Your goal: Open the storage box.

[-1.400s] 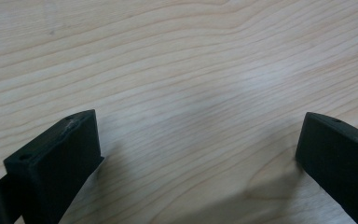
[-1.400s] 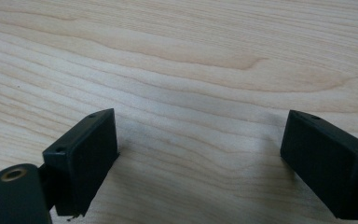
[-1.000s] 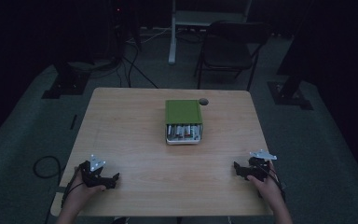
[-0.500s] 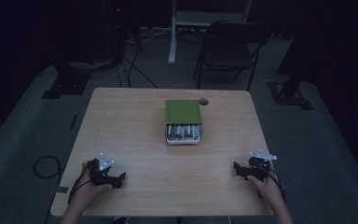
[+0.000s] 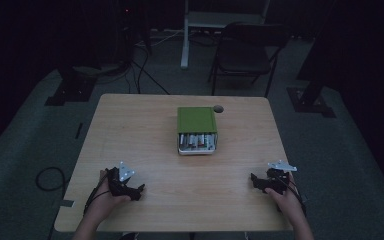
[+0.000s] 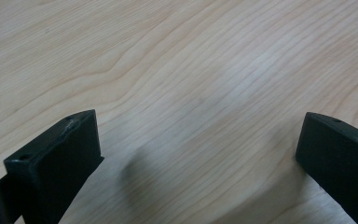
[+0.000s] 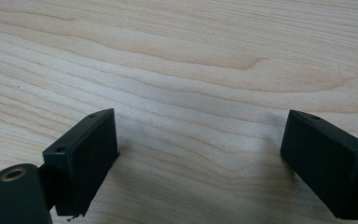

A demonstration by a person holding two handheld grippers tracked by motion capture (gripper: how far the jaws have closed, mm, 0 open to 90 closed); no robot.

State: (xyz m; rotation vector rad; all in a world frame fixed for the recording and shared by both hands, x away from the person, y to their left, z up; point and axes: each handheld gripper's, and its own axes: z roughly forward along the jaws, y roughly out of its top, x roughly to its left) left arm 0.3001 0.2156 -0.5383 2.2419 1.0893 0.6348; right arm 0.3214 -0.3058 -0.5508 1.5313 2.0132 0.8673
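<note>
A green box (image 5: 196, 119) stands at the middle of the wooden table (image 5: 140, 130), toward the far side. Its near end is open and shows several pale cylinders (image 5: 197, 142) packed inside. My left gripper (image 5: 139, 191) rests near the front left of the table, held by a hand, jaws wide apart over bare wood (image 6: 200, 135). At the front right, my right gripper (image 5: 254, 180) lies low on the table, also open with nothing between its jaws (image 7: 200, 140). Both grippers are well short of the box.
A small round hole (image 5: 218, 108) is in the table just right of the box's far corner. A dark folding chair (image 5: 245, 55) and stand legs (image 5: 186, 35) are beyond the far edge. Cables trail on the dim floor (image 5: 45, 177) at left.
My left gripper has slid to the right along the front of the table. The right gripper and the box have stayed put.
</note>
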